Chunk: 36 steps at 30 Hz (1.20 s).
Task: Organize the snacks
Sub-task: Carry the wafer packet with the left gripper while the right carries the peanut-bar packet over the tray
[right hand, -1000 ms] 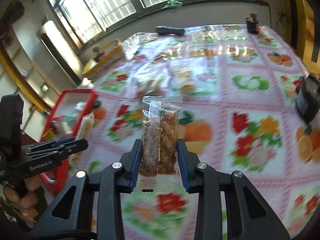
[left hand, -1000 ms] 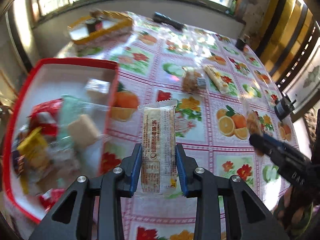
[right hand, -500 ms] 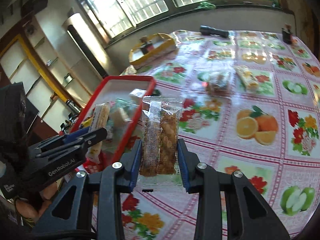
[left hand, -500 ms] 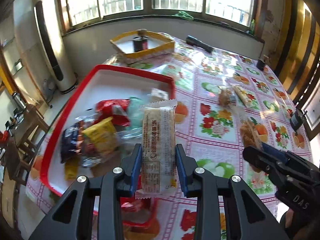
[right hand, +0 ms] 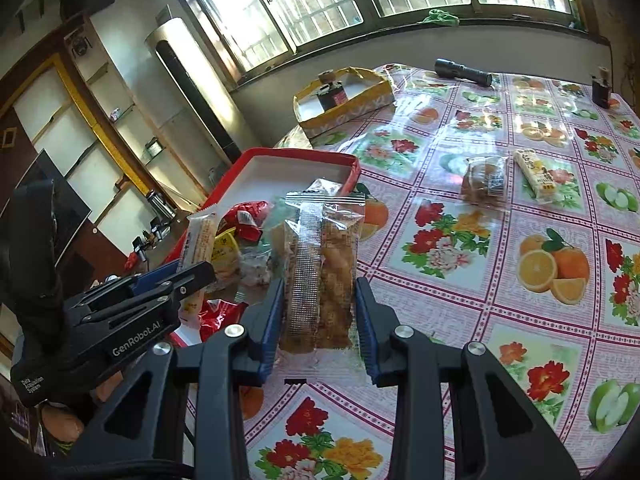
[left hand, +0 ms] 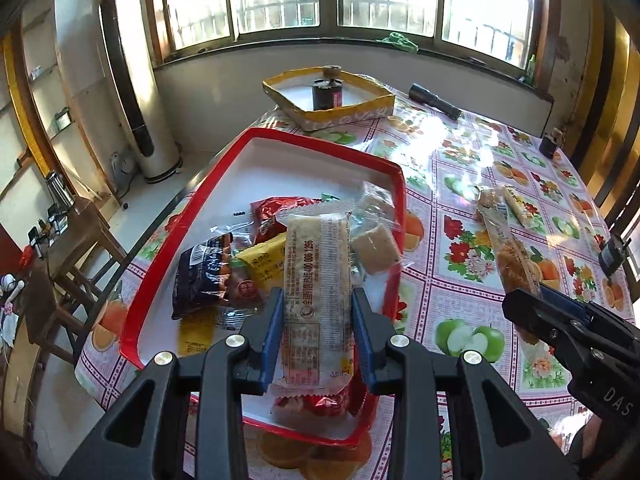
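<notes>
- Two grippers: the left gripper [left hand: 318,330] and the right gripper [right hand: 320,326], each with one snack packet between its jaws.
- One pale wafer packet [left hand: 318,280] and one clear fried-snack packet [right hand: 322,276], the two held ones.
- One red tray [left hand: 192,216], centre left; its heaped packets overlap too much to count.
- Two loose packets on the worktop [right hand: 460,264], upper right: a brown snack packet [right hand: 484,178] and a yellow-white bar packet [right hand: 536,174].
- One yellow box [right hand: 344,106].
- One black flashlight [right hand: 462,72].

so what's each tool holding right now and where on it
The left tool grips a pale wrapped bar across its lower end. The right tool grips a clear-wrapped brown snack across its lower end.
</notes>
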Each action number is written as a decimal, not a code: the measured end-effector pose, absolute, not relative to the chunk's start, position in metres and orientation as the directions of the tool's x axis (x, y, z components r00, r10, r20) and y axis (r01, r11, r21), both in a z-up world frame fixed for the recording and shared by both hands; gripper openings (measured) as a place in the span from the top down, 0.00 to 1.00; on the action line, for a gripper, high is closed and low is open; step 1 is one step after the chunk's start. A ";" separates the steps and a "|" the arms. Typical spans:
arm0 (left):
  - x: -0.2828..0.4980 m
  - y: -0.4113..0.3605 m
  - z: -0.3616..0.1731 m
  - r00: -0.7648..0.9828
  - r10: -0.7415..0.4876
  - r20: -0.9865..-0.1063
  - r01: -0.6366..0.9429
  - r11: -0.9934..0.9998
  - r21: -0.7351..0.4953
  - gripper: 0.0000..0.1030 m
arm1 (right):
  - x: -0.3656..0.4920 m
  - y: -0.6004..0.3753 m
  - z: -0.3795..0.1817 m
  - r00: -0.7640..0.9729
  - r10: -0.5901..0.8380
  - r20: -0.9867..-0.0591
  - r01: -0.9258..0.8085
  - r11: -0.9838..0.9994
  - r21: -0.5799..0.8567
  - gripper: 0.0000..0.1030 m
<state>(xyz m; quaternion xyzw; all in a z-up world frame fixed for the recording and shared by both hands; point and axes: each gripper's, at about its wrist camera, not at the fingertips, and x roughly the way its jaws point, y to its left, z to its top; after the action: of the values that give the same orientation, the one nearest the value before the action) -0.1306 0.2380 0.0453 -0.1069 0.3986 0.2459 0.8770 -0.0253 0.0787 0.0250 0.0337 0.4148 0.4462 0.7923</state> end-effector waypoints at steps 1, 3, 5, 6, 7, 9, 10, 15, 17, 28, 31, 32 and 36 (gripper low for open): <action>-0.131 0.239 0.045 0.561 0.345 -0.752 -0.518 0.856 0.006 0.69 | -0.026 0.081 0.026 0.256 0.736 -0.626 -0.681 0.597 0.423 0.65; -0.131 0.242 0.045 0.560 0.348 -0.752 -0.521 0.854 0.007 0.69 | -0.026 0.082 0.027 0.255 0.737 -0.626 -0.684 0.595 0.422 0.65; -0.132 0.245 0.044 0.559 0.348 -0.752 -0.525 0.851 0.004 0.69 | -0.026 0.086 0.028 0.252 0.738 -0.626 -0.688 0.591 0.420 0.65; -0.132 0.246 0.043 0.559 0.348 -0.753 -0.526 0.850 0.003 0.69 | -0.026 0.088 0.028 0.251 0.738 -0.626 -0.690 0.590 0.419 0.65; -0.133 0.248 0.043 0.558 0.348 -0.754 -0.528 0.849 0.001 0.69 | -0.027 0.090 0.028 0.248 0.739 -0.626 -0.694 0.587 0.417 0.65; -0.134 0.251 0.041 0.556 0.346 -0.756 -0.531 0.847 -0.003 0.69 | -0.029 0.094 0.030 0.245 0.740 -0.627 -0.699 0.583 0.415 0.65; -0.134 0.253 0.041 0.555 0.346 -0.757 -0.533 0.846 -0.004 0.69 | -0.029 0.096 0.030 0.243 0.740 -0.627 -0.701 0.581 0.413 0.65; -0.137 0.259 0.038 0.550 0.343 -0.762 -0.540 0.842 -0.011 0.69 | -0.031 0.103 0.029 0.233 0.740 -0.631 -0.708 0.574 0.411 0.65; -0.138 0.262 0.037 0.549 0.340 -0.764 -0.543 0.840 -0.016 0.69 | -0.032 0.106 0.028 0.229 0.740 -0.633 -0.711 0.571 0.411 0.65; -0.149 0.293 0.032 0.538 0.339 -0.772 -0.588 0.807 -0.056 0.69 | -0.026 0.123 0.018 0.201 0.731 -0.652 -0.713 0.566 0.414 0.65; -0.149 0.300 0.033 0.536 0.345 -0.770 -0.595 0.802 -0.055 0.69 | -0.024 0.135 0.020 0.192 0.736 -0.650 -0.726 0.552 0.411 0.64; -0.148 0.302 0.033 0.535 0.345 -0.771 -0.596 0.801 -0.055 0.69 | -0.023 0.138 0.020 0.189 0.737 -0.650 -0.728 0.549 0.411 0.64; -0.140 0.311 0.033 0.532 0.351 -0.771 -0.600 0.798 -0.050 0.69 | -0.014 0.158 0.023 0.180 0.743 -0.645 -0.736 0.536 0.413 0.64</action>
<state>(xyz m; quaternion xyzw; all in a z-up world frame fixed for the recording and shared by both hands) -0.1400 0.3112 0.0328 -0.1569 0.3974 0.2763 0.8609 -0.0138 0.1577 0.0231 0.0042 0.4223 0.4816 0.7679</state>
